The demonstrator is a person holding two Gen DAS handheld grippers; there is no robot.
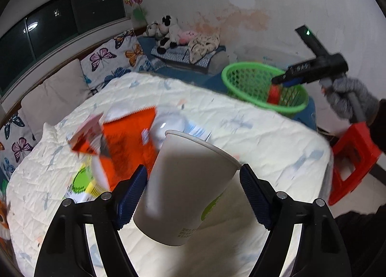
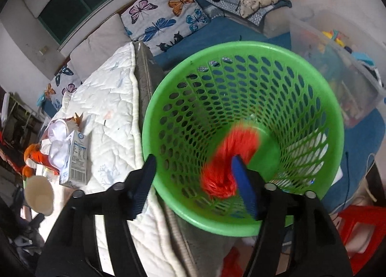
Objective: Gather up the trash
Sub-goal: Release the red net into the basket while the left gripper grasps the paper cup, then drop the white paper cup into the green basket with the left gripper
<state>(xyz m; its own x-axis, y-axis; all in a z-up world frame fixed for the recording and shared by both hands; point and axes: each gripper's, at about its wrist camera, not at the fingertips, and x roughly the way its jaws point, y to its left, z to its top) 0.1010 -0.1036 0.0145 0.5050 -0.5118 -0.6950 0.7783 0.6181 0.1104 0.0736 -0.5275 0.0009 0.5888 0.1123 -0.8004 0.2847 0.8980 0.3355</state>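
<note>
Left wrist: left gripper (image 1: 193, 195) clamps a paper cup (image 1: 183, 190), tilted, above the quilt (image 1: 265, 132). Other trash (image 1: 130, 139) lies beyond. Risk: thin wall buckles, cup slips.

Right wrist: right gripper (image 2: 195, 185) stands half open, empty, over the green basket (image 2: 241, 52). Red wrapper (image 2: 226, 163) blurs inside. Risk: basket tips if bumped.

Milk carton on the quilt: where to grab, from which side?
Carton: pinch mid-body across its long flat sides, coming from above. It seems to lie flat on the quilt, and crumpled white trash crowds one side, so a sideways approach looks blocked.
</note>
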